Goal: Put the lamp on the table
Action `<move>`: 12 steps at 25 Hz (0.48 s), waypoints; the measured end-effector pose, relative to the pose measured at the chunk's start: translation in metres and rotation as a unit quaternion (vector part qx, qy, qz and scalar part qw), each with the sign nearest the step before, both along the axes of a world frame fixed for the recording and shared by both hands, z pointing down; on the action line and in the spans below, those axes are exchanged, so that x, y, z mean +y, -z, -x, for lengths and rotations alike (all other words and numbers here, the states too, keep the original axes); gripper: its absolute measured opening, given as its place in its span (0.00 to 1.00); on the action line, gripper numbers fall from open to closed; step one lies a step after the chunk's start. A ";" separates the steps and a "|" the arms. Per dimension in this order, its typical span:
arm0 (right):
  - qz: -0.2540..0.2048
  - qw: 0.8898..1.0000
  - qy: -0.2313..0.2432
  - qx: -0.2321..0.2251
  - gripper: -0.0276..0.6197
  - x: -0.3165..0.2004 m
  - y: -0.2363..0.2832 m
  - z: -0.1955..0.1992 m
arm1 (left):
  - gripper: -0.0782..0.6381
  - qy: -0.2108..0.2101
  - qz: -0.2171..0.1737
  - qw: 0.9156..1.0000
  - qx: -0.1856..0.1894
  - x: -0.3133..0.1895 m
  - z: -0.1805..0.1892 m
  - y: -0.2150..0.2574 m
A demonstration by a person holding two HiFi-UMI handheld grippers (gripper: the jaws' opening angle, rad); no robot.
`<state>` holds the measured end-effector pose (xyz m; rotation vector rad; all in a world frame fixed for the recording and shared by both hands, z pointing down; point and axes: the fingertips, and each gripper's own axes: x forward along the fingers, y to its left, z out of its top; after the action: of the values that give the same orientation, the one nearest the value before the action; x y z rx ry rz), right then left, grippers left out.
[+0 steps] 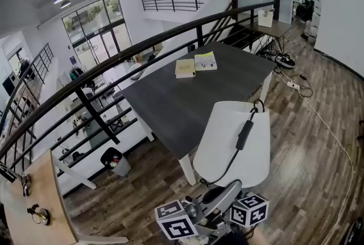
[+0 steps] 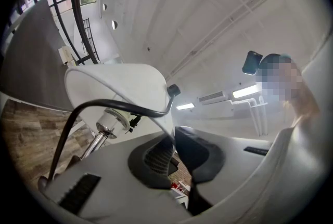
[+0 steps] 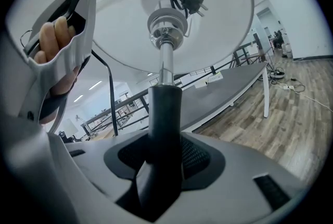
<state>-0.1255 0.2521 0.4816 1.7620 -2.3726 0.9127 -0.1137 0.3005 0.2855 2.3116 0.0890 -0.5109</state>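
The lamp's white shade hangs over the wooden floor, just off the near corner of the dark grey table. A black cord with an inline switch lies over the shade, and its plug is tucked inside. My right gripper is shut on the lamp's black stem, below the chrome neck. My left gripper is shut on the thin lower rim of the shade. Both marker cubes show at the bottom of the head view. The lamp's base is hidden.
Two booklets lie at the table's far side. A black railing runs along the table's left edge above a lower floor. A wooden desk is at lower left. Cables and a power strip lie on the floor at right.
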 end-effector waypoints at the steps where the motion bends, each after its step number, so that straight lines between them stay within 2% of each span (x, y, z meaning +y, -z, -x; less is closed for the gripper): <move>1: 0.001 1.000 -0.001 0.001 0.34 -0.002 -0.001 -0.001 | 0.16 -0.001 0.002 1.000 0.001 -0.002 -0.001 -0.001; 12: 0.011 1.000 -0.002 0.003 0.34 -0.025 -0.012 -0.013 | 0.15 0.000 0.015 1.000 0.001 -0.029 -0.013 -0.011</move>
<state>-0.1128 0.2274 0.4931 1.7603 -2.3462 0.9297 -0.1011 0.2717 0.2962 2.2815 0.0828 -0.5118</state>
